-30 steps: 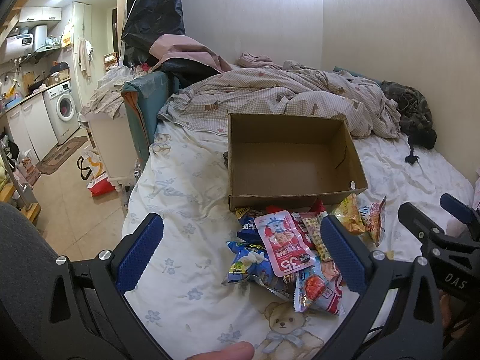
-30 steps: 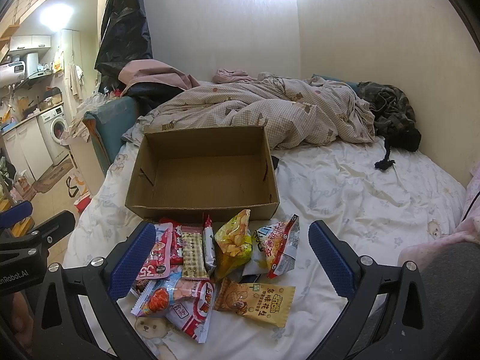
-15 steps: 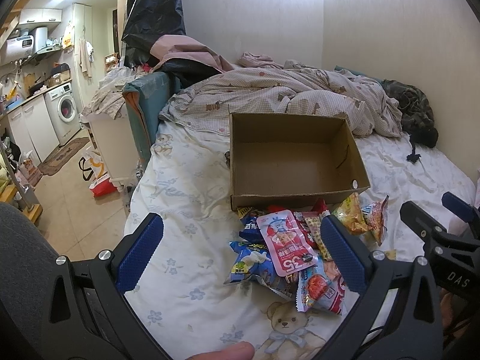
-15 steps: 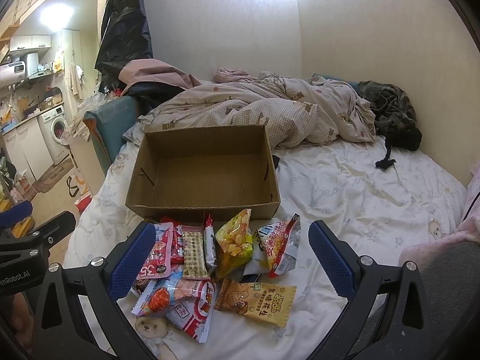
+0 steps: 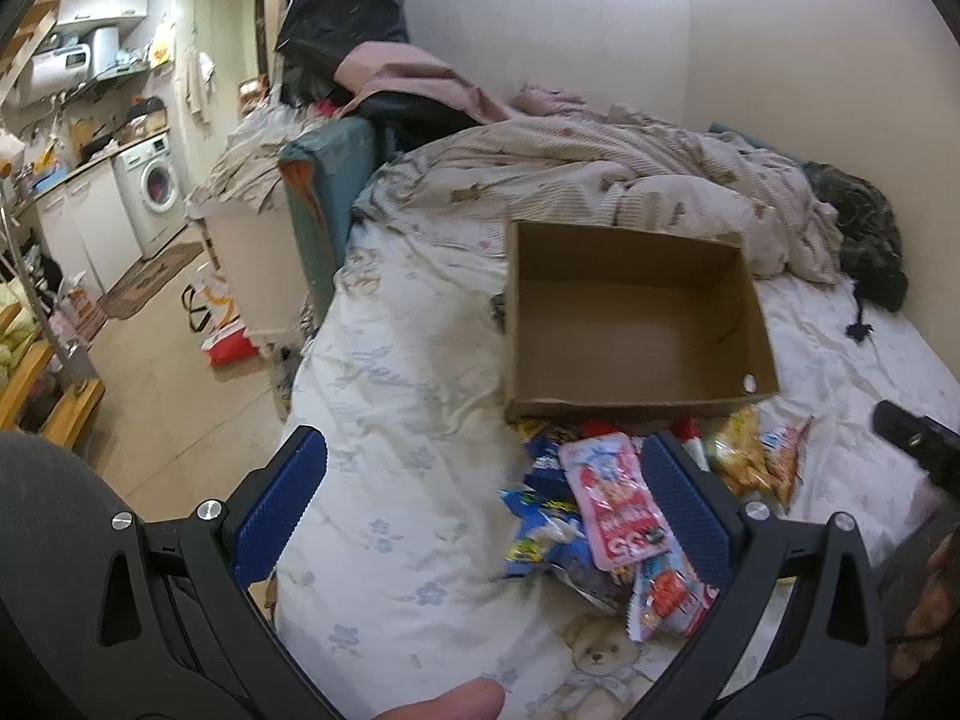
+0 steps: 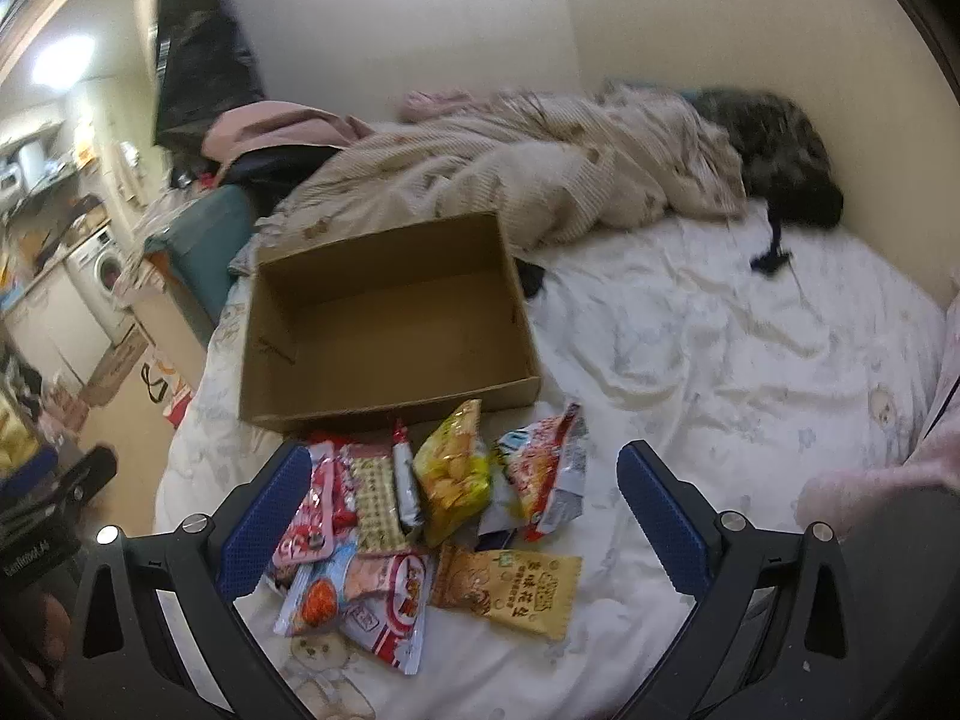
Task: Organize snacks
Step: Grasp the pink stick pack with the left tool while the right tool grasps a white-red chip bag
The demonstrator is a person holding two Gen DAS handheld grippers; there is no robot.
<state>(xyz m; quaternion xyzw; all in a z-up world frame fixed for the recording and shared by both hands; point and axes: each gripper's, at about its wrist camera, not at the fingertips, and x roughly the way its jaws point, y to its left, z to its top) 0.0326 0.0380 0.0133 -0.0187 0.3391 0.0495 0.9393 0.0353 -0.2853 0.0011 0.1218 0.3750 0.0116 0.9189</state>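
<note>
both grippers' fingers (image 5: 282, 504) (image 6: 660, 516) spread wide, empty; snack pile (image 6: 420, 510) overlaps, lower packets hidden.

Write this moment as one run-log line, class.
stage: start | open brown cardboard box: empty | pile of colourful snack packets: on bed, none packed | left gripper: open | right gripper: open

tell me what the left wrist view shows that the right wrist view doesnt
Only the left wrist view shows the blue snack packets at the pile's left edge and the fingertip at the bottom of the frame. Only the right wrist view shows the orange peanut packet lying nearest the camera and the silver-edged red packet in full. Both share the empty cardboard box on the bed sheet, the pink packet, and open grippers: left gripper, right gripper.
</note>
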